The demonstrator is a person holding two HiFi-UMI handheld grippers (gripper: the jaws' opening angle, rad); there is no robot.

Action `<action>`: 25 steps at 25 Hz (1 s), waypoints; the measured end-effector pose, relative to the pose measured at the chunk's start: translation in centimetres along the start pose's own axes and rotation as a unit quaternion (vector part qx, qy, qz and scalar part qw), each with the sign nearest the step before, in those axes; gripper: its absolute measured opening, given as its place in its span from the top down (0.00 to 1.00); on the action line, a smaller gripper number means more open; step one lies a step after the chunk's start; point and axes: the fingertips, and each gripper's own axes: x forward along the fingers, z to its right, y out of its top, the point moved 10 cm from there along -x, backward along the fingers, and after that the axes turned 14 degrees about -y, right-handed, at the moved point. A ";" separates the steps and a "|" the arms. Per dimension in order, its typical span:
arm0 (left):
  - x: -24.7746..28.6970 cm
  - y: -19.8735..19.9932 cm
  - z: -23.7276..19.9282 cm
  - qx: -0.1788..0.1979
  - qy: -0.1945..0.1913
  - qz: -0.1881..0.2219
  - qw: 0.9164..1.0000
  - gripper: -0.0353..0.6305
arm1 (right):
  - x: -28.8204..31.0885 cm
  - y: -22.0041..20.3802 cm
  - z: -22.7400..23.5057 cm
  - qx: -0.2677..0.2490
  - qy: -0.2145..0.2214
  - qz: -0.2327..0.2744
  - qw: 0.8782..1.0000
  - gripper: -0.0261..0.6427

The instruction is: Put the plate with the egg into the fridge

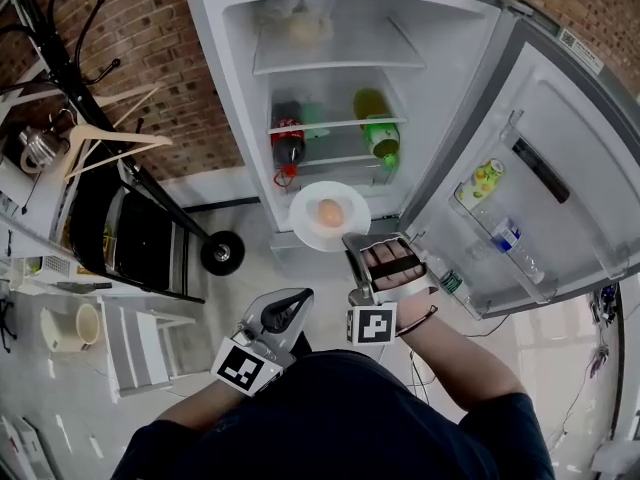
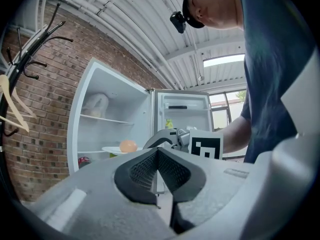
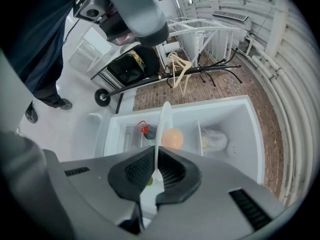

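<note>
Nearest us in the head view is the person's dark shirt (image 1: 340,418), with both grippers just beyond it. Our left gripper (image 1: 288,310) hangs low and clear of everything. Our right gripper (image 1: 357,242) reaches forward and clamps the near rim of the white plate (image 1: 308,218). The egg (image 1: 330,212) sits at the plate's middle. The plate hovers at the mouth of the open fridge (image 1: 225,88), below the shelf carrying the green bottle (image 1: 380,133) and the dark bottle (image 1: 288,140). We cannot tell whether it has crossed the threshold. The door (image 1: 560,168) is swung wide to the right.

Left gripper view: the left gripper (image 2: 159,169) is clenched pad to pad with nothing between. Beyond it the plate (image 2: 112,150) rides roughly level with the egg (image 2: 128,145) on top, held by the right gripper (image 2: 165,139).

Right gripper view: the right gripper (image 3: 156,171) is closed on the plate (image 3: 164,119), seen edge-on, with the egg (image 3: 172,138) to one side of it. Behind stands the fridge (image 3: 240,134), with a pale bag (image 3: 215,140) on one shelf.

Judgement: we are in the carry-in step and the plate is not yet set down. The next move calls for advancing the plate onto a free stretch of shelf, clear of the bottles. It must be kept flat so the egg does not roll. The jaws should be loosened only once the plate bears on the shelf.
</note>
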 end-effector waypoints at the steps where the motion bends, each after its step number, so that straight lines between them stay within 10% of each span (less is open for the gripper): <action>1: 0.2 0.0 -1.0 0.000 -0.003 0.002 1.000 0.94 | 0.9 0.0 0.0 -0.002 0.000 -0.003 1.000 0.93; 16: 1.6 1.8 -18.3 0.004 -0.088 0.017 0.996 0.94 | 16.1 0.5 1.6 -0.018 0.016 -0.083 0.996 0.93; 25: 3.7 1.4 -21.2 -0.006 -0.061 0.023 0.998 0.94 | 23.2 -1.5 0.8 -0.026 0.037 -0.077 0.996 0.93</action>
